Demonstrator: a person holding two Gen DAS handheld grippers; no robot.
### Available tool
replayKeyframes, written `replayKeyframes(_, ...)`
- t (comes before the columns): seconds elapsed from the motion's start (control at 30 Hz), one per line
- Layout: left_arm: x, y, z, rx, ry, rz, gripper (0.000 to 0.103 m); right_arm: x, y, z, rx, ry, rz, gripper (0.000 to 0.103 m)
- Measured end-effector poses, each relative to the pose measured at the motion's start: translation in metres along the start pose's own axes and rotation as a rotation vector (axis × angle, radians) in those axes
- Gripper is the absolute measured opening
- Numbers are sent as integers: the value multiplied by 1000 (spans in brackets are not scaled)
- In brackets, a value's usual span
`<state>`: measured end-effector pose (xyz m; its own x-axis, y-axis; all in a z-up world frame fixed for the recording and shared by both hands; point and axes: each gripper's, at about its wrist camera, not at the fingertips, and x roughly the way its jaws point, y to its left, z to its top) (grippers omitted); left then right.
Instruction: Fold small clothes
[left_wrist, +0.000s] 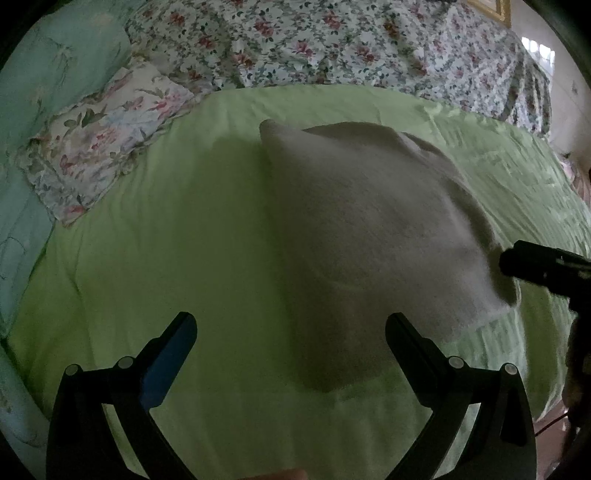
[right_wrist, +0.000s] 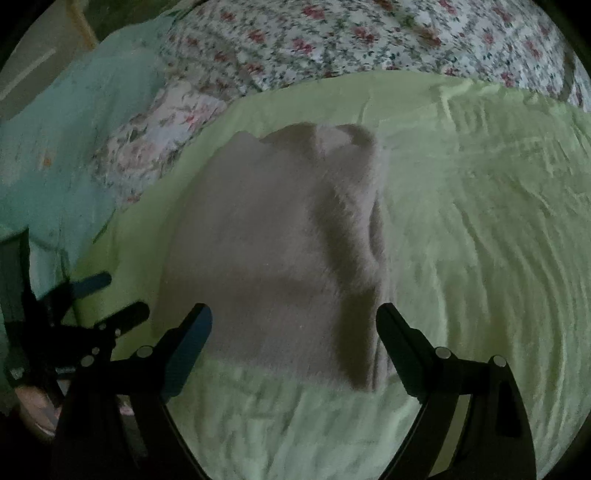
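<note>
A small fuzzy grey garment (right_wrist: 280, 251) is seen lying on the light green sheet (right_wrist: 480, 236) of a bed, roughly mid-sheet, its far end towards the flowered quilt (right_wrist: 332, 37) along the sheet's far edge. The garment is judged to be partly folded already: in the right wrist view a strip along its right side appears doubled over onto the body, with a raised ridge and a shadowed crease, and the outline is a compact rectangle apart from a bumpy far end. At least one crosswise fold is judged to remain, though whether sleeves are tucked beneath cannot be told. The left gripper (left_wrist: 291, 332) is held above bare sheet at the garment's left edge, jaws spread wide, nothing between them. The right gripper (right_wrist: 295, 325) is held over the garment's near edge, jaws likewise wide and empty; whether the fingertips touch the cloth cannot be told. No basket, drawer or other container is visible in either view, so no destination for the folded piece is shown. A flowered pillow (left_wrist: 99, 144) and pale teal bedding (left_wrist: 55, 74) are noted beside the sheet's far left corner.
</note>
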<state>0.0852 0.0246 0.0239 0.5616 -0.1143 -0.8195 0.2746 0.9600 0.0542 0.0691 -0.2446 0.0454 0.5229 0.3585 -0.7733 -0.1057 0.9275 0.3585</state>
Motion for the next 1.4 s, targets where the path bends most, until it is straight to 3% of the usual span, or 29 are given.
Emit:
replayKeyframes(0.47,15,1,16,-27,8,1,102,22,-19,32,25,-29,-16,91)
replayKeyframes(0.53,16,0,17,-31,12,-1,102,24,-22,37,25,-43,-17,86)
replayKeyframes(0.6,18,-1,19,-33,16,-3,102,29,-25,43,30,-40,-26,69)
replayKeyframes(0.67,20,-1,19,-34,18,-4,102,34,-26,46,38,-35,-29,63)
replayKeyframes(0.73,21,-2,20,-38,23,-5,102,43,-33,49,54,-28,-38,50)
replayKeyframes(0.77,22,-1,21,-40,25,-6,102,48,-35,50,57,-13,-50,28)
replayKeyframes(0.8,22,-1,21,-42,26,-7,102,51,-38,50,62,-8,-48,16)
replayKeyframes(0.93,22,-1,21,-45,27,-8,102,47,-34,50,36,-42,-86,14)
replayKeyframes(1.13,21,-2,20,-38,28,-11,102,56,-42,45,69,-24,-93,15)
replayKeyframes(1.4,13,-6,13,-34,20,-19,102,22,-30,34,69,-51,-130,35)
